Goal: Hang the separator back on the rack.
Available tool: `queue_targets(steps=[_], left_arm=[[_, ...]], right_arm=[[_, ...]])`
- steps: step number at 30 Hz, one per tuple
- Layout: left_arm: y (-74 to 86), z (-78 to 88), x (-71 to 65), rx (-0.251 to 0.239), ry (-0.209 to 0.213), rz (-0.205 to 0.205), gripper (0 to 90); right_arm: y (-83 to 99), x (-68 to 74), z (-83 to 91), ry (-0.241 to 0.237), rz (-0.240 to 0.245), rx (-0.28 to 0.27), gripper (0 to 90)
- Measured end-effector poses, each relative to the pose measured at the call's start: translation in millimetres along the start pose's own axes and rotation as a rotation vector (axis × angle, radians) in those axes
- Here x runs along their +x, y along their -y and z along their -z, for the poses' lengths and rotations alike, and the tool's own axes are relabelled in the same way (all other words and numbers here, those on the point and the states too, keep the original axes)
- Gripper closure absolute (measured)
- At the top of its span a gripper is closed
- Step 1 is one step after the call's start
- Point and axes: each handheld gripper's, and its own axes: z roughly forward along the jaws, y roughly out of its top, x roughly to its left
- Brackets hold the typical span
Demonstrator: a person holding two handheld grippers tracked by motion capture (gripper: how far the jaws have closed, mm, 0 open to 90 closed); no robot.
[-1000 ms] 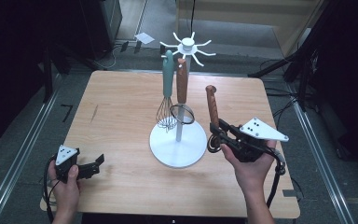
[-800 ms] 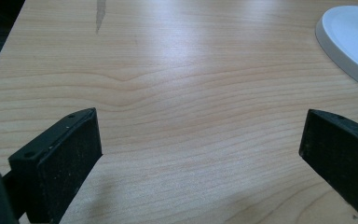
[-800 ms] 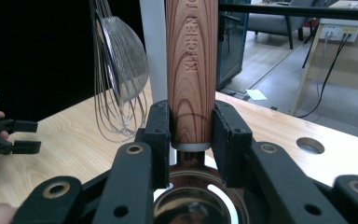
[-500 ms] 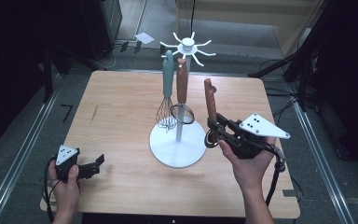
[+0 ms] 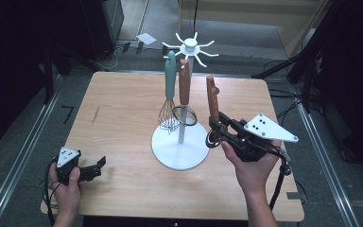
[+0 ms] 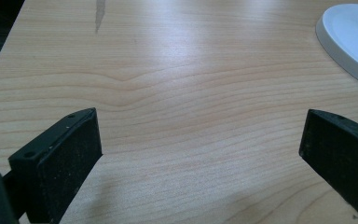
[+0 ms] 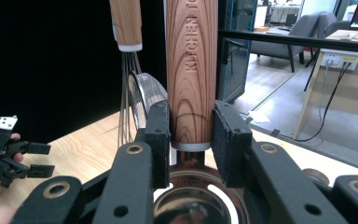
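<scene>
Gripping the wooden-handled spoon (image 5: 212, 101) upright in the right claw (image 5: 216, 128), just right of the white rack (image 5: 184, 90), aiming its handle top at a free hook, left claw (image 5: 96, 166) idling open.

Wood-handled utensil's (image 7: 192, 70) handle top beyond frame edge; metal head partly hidden.

Rack base (image 5: 179, 150) sits mid-table (image 5: 118, 109). Whisk (image 5: 170, 101) hangs left of rack pole, strainer (image 5: 185, 106) just beside it. Held utensil (image 5: 212, 99) upright, right of rack, in right gripper (image 5: 216, 128). Left gripper (image 5: 98, 164) well left of rack, near front edge.
</scene>
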Motion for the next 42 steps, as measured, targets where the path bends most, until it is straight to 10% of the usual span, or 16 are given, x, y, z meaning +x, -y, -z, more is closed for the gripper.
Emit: queue_targets(steps=[42], left_arm=[[0.0,-0.4,-0.7,-0.002,-0.003,-0.008,0.0]], right_arm=[[-29.8,19.1,4.8,0.020,0.024,-0.081,71.1]])
